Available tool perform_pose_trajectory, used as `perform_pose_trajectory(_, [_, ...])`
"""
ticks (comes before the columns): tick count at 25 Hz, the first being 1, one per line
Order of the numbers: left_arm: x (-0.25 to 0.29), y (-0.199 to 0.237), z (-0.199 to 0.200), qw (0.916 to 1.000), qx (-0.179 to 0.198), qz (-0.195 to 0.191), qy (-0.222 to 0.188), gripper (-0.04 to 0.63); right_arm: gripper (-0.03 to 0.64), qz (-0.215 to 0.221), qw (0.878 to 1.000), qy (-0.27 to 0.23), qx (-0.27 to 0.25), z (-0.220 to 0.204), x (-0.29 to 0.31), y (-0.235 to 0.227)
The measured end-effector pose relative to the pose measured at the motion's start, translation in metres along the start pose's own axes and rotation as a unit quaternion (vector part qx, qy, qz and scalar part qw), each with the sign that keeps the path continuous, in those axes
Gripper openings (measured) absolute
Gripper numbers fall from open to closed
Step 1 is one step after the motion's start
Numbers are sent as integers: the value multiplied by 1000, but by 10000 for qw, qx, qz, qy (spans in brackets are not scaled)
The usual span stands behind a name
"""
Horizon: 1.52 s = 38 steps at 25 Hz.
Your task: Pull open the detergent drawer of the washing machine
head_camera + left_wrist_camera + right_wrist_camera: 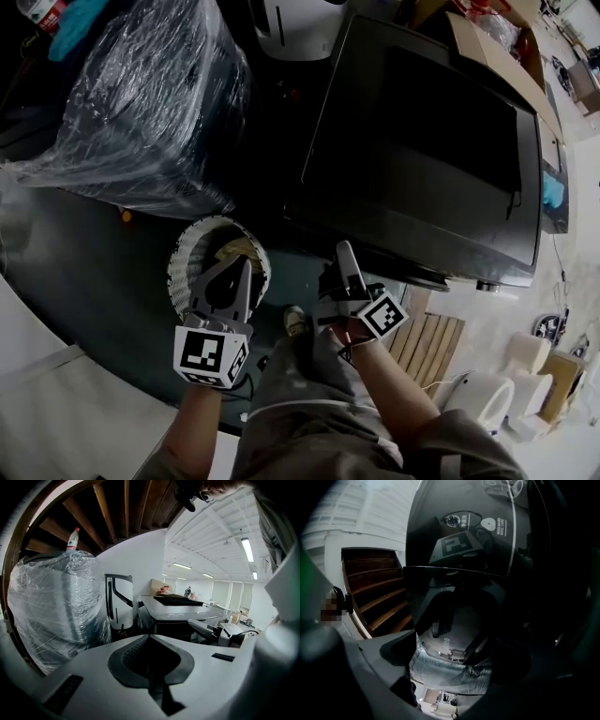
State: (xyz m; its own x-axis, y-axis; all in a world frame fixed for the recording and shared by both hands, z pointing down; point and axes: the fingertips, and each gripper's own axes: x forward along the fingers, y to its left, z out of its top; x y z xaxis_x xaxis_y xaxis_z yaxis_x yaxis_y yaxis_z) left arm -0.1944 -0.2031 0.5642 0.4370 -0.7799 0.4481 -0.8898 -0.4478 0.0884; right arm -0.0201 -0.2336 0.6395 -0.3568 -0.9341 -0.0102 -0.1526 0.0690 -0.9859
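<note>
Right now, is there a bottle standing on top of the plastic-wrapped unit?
Yes, in the left gripper view a bottle with a red cap stands upright on top of the plastic-wrapped unit.

Head view steeply down on washing machine; gripper views low, right one close to its front.

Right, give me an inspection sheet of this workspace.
Surface: dark floor, partly shadowed.
Job's things: black washing machine, glossy top; detergent drawer not discernible.
Clutter: plastic-wrapped appliance with a bottle on top, white ribbed bin, wooden pallet, cardboard box.
Grippers: left gripper shut, empty; right gripper open, empty, facing the machine's front.
Cables: thin cable beside the pallet.
Surroundings: wooden staircase, strip-lit white ceiling.
</note>
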Motion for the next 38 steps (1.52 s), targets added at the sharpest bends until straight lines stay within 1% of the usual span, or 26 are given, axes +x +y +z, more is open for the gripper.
perform_pose_trajectory(7, [10,-4,-2,10000,-35,-10,59,17,446,-88,9998,-133,81,2,1,2])
perform_pose_trajectory(17, [4,-11,-8,9997,-151,41,168,17,443,-101,9999,96,87,-2,-7,3])
perform_pose_trajectory(38, [-43,-31,-40,9990,-184,128,375,17,442,-36,9980,620,67,-60,-78,12])
